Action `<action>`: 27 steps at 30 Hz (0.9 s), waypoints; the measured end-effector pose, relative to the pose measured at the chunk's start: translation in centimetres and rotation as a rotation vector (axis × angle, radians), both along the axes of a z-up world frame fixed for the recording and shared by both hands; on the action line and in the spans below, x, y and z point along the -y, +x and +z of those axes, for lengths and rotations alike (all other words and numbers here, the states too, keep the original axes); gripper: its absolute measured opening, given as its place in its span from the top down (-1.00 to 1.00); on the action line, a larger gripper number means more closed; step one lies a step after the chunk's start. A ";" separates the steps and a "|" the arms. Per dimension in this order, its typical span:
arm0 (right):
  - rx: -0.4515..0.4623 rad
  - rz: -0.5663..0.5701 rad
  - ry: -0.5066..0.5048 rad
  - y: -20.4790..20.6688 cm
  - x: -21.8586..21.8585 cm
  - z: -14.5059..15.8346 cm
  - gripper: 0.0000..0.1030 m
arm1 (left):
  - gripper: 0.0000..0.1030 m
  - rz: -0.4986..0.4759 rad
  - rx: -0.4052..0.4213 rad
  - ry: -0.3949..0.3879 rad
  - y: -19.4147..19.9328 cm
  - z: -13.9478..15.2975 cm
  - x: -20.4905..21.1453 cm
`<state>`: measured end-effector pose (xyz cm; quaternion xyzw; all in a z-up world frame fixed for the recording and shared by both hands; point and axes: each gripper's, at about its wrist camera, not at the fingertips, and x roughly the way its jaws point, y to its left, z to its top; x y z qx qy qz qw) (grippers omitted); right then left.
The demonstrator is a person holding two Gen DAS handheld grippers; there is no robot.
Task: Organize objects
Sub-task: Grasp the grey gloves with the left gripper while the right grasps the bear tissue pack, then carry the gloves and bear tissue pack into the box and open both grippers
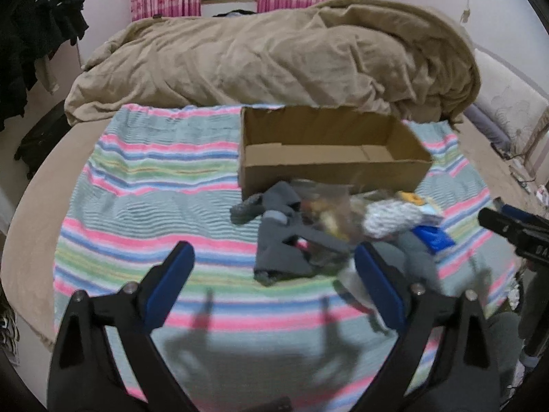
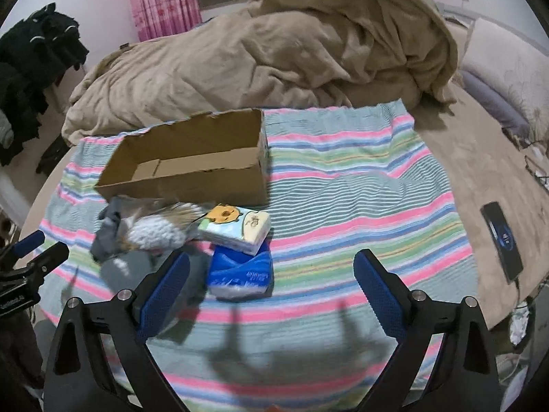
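Note:
An open, empty cardboard box point(image 1: 329, 151) point(image 2: 192, 168) stands on a striped towel point(image 1: 154, 178) point(image 2: 343, 178) on the bed. In front of it lies a pile: grey socks point(image 1: 284, 240) point(image 2: 109, 230), a clear bag point(image 1: 326, 209), a white knitted piece point(image 1: 394, 219) point(image 2: 158, 231), a cartoon tissue pack point(image 2: 240, 228) and a blue pack point(image 2: 242, 271) point(image 1: 434, 237). My left gripper point(image 1: 274, 278) is open and empty, just short of the socks. My right gripper point(image 2: 272, 281) is open and empty, with the blue pack between its fingers' line.
A rumpled tan duvet point(image 1: 274, 55) point(image 2: 260, 55) fills the bed behind the box. A phone point(image 2: 502, 240) lies on the bed at the right. Dark clothes point(image 1: 37, 34) hang at the left. A pillow point(image 2: 507, 68) lies at the far right.

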<state>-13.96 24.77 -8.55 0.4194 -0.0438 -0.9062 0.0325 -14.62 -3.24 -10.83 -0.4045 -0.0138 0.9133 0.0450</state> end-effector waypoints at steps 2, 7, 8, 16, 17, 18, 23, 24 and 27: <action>0.003 0.005 -0.012 -0.9 0.1 -0.9 -0.91 | -0.67 -0.007 0.026 -0.005 -1.5 -1.4 0.1; 0.030 0.028 -0.050 -3.8 1.0 -3.3 -0.90 | -0.62 0.008 0.071 -0.013 -4.6 -4.7 0.6; 0.040 0.031 -0.056 -4.6 1.2 -3.9 -0.91 | -0.61 0.010 0.074 -0.013 -5.0 -5.2 0.6; 0.074 0.045 -0.068 -7.3 2.8 -6.1 -0.84 | 0.11 -0.043 0.096 0.041 -5.8 -7.2 0.4; 0.080 0.049 -0.067 -7.4 3.0 -6.2 -0.74 | 0.17 -0.051 0.095 0.044 -5.6 -7.1 0.4; 0.086 0.054 -0.070 -7.5 3.3 -6.4 -0.58 | 0.30 -0.063 0.094 0.054 -5.4 -7.1 0.3; 0.067 0.072 -0.068 -7.3 3.5 -6.6 -0.52 | 0.53 -0.069 0.087 0.078 -4.0 -6.4 0.3; 0.066 0.071 -0.075 -7.0 3.3 -6.4 -0.51 | 0.54 -0.069 0.086 0.084 -3.6 -6.1 0.4; 0.037 0.070 -0.068 -6.0 2.9 -5.4 -0.51 | 0.54 -0.068 0.071 0.097 -2.4 -5.1 0.7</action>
